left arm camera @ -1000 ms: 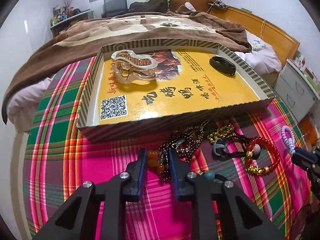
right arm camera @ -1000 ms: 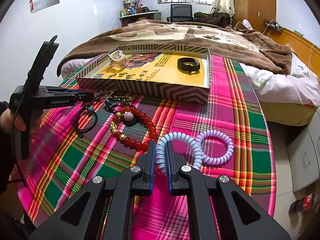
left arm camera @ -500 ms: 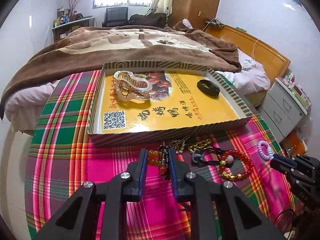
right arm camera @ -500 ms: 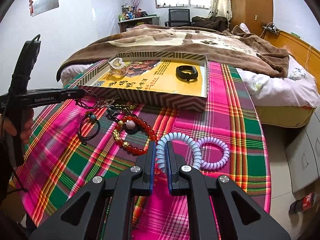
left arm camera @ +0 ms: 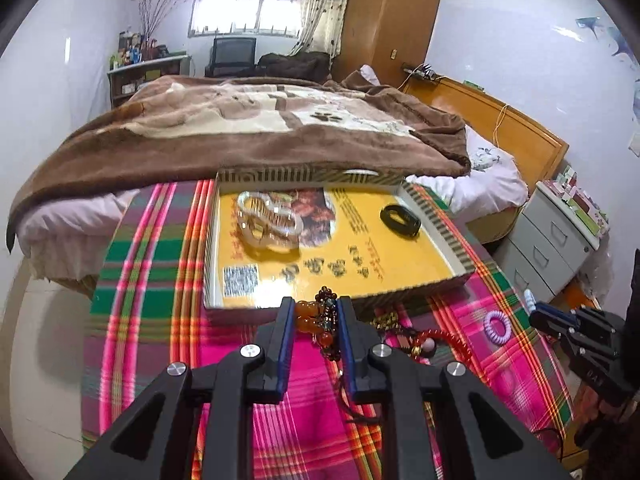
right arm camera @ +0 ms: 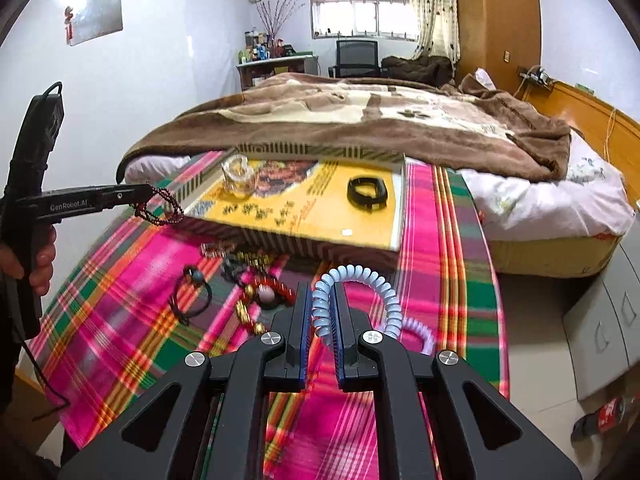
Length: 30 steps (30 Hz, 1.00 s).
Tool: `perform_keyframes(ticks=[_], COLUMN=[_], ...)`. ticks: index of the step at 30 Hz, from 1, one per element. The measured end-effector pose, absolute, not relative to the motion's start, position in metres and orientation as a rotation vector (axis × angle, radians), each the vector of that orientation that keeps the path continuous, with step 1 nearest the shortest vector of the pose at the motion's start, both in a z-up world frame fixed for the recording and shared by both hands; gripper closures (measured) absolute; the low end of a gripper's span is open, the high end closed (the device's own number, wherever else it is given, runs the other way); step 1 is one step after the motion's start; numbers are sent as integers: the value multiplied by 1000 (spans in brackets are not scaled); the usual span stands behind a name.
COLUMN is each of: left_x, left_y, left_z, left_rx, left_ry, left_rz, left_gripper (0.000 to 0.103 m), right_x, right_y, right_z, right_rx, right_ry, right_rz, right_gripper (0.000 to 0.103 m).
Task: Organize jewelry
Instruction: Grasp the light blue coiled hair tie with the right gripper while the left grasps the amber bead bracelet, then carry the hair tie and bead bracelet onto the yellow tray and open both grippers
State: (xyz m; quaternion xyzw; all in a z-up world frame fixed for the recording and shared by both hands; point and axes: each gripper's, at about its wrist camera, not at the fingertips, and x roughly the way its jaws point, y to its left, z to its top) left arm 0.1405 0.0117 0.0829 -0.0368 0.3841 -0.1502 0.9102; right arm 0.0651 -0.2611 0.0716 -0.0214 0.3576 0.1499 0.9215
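Lifting both catches off the cloth [left arm camera: 152, 320] since a second ago: left jaws clenched on beads [left arm camera: 320, 320], right jaws on coil [right arm camera: 352, 280], nearing the tray [left arm camera: 432, 216].

matte black two-finger left gripper [left arm camera: 313, 307] | blue-edged finger pads [left arm camera: 285, 330] | silver round screws [left arm camera: 248, 351] | white GenRobot.AI lettering [right arm camera: 68, 205] mid-left | bare-skinned hand [right arm camera: 38, 258]

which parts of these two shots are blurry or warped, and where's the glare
Left wrist view: fisheye bends the walls; the yellow box and its print are motion-smeared, the window blown out. Right wrist view: the plaid cloth streaks with blur, while the right gripper on the blue coil tie stays sharp.
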Motion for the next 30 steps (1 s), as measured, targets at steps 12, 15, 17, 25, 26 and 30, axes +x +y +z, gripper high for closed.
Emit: perform_keyframes(ticks=[12,15,17,25,26,30], left_x=[181,192,201,228,231,244], left_y=[30,34,37,40,41,40], left_z=[94,88,82,53,50,38], left_rx=[-100,-104,-115,-129,-131,-106], left_ry=[789,797,805,851,858,873], left_rz=[-258,-243,-230,-228,-227,-214], left_gripper=[82,82,82,82,82,82], right_x=[140,164,183,260,268,297], right_y=[-238,-230,-222,-185,-182,-172], right_z=[109,108,105,72,66,47], right_rx=[-98,-92,-94,-133,-131,-128], right_ry=[688,701,708,794,809,856], right_rz=[338,353,365,391,395,407], right_gripper=[93,94,94,93,93,93])
